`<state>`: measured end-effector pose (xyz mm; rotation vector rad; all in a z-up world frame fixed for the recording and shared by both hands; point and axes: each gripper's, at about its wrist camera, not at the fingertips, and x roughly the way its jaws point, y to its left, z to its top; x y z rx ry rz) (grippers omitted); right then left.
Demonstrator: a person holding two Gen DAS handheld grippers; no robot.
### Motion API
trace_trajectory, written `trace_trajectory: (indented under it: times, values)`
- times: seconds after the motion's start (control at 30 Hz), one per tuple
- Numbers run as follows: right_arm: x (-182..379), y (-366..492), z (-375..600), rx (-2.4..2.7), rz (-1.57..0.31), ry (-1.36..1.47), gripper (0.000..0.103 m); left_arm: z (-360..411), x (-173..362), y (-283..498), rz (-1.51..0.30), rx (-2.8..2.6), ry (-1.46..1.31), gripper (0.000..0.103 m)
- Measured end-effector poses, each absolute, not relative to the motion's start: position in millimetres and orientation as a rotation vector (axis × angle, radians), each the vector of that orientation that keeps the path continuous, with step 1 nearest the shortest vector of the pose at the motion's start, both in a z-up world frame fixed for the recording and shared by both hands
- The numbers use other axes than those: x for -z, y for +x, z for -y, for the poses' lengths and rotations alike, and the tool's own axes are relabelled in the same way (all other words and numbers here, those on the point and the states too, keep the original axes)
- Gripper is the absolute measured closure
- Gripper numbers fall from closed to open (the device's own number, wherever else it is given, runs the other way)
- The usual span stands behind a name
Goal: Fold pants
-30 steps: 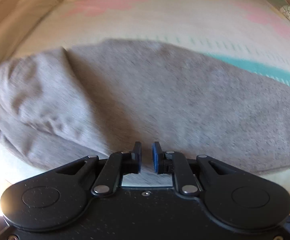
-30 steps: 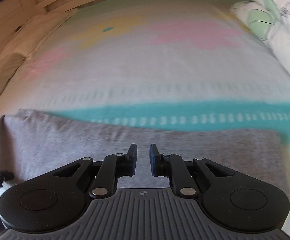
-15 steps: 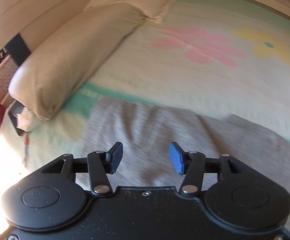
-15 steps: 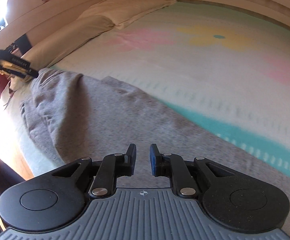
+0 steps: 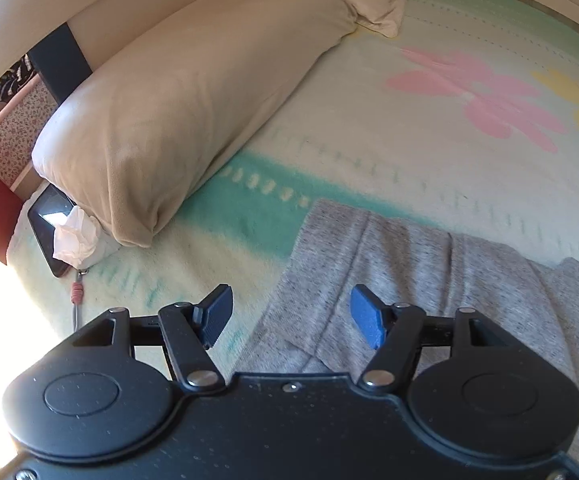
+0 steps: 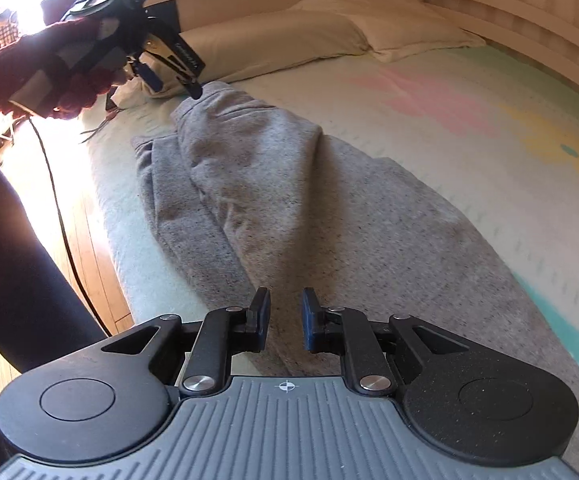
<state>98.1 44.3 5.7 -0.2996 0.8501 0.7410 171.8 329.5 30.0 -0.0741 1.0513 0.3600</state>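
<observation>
Grey sweatpants (image 6: 329,208) lie folded lengthwise on the flowered blanket, running from my right gripper to the far left end. In the left wrist view one end of the pants (image 5: 389,264) lies just ahead. My left gripper (image 5: 291,316) is wide open and empty above that end's left corner; it also shows in the right wrist view (image 6: 177,76), held by a hand in a red sleeve. My right gripper (image 6: 285,320) hovers low over the near end of the pants, jaws a narrow gap apart, with nothing between them.
Two beige pillows (image 5: 177,112) lie along the headboard. A dark tablet (image 5: 47,220) with a crumpled tissue (image 5: 75,236) sits by the bed's corner. The bed's edge (image 6: 129,264) drops to a wooden floor at left, where a cable (image 6: 57,200) hangs.
My left gripper has opened wide and swung left to the end of the pants near the pillows. My right gripper has turned left to look along the pants, its narrow gap unchanged.
</observation>
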Motion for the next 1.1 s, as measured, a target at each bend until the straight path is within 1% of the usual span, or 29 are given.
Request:
trace_trajectory:
  times: [0.13,0.4,0.43,0.47,0.5,0.53,0.57,0.63,0.67,0.7,0.73,0.77,0.8,0.83,0.87,0.9,0.93,0.97,1.1]
  values:
    - [0,98,-57,-0.747,-0.838,-0.336,0.086,-341,-21,179,-1.033,-0.363,-0.125,0.029]
    - [13,105,-68,-0.721,-0.843,-0.359,0.086,-343,4,199,-1.070,-0.333,-0.128,0.027]
    - [15,105,-69,-0.718,-0.838,-0.362,0.086,-344,7,200,-1.080,-0.332,-0.146,0.030]
    - [15,104,-70,-0.718,-0.833,-0.364,0.086,-345,10,201,-1.089,-0.331,-0.164,0.042]
    - [15,103,-71,-0.718,-0.826,-0.366,0.086,-345,11,201,-1.088,-0.324,-0.185,0.051]
    - [15,101,-72,-0.720,-0.818,-0.371,0.086,-345,12,201,-1.089,-0.316,-0.204,0.078]
    - [15,98,-73,-0.724,-0.808,-0.381,0.086,-343,12,202,-1.100,-0.322,-0.211,0.086]
    - [15,92,-77,-0.734,-0.786,-0.408,0.086,-341,12,202,-1.102,-0.325,-0.200,0.088]
    - [16,89,-79,-0.735,-0.777,-0.421,0.086,-340,12,202,-1.101,-0.315,-0.184,0.092]
    - [16,87,-80,-0.736,-0.767,-0.436,0.086,-339,12,202,-1.103,-0.307,-0.168,0.092]
    - [17,85,-81,-0.732,-0.756,-0.448,0.084,-339,11,201,-1.104,-0.301,-0.157,0.091]
    - [17,83,-83,-0.730,-0.747,-0.460,0.082,-340,10,201,-1.106,-0.298,-0.156,0.085]
    - [18,82,-84,-0.725,-0.739,-0.472,0.075,-343,10,201,-1.107,-0.297,-0.165,0.084]
    - [20,81,-84,-0.721,-0.732,-0.489,0.071,-345,9,200,-1.104,-0.293,-0.177,0.079]
    - [22,80,-85,-0.721,-0.723,-0.502,0.070,-349,9,200,-1.103,-0.291,-0.187,0.063]
    - [24,80,-86,-0.718,-0.718,-0.514,0.070,-351,9,200,-1.101,-0.298,-0.188,0.052]
    - [26,79,-87,-0.718,-0.714,-0.526,0.070,-353,9,199,-1.090,-0.314,-0.181,0.036]
    - [27,78,-88,-0.722,-0.712,-0.536,0.070,-354,8,197,-1.069,-0.334,-0.166,0.027]
    - [31,73,-92,-0.721,-0.681,-0.574,0.070,-357,12,193,-1.078,-0.324,-0.164,0.026]
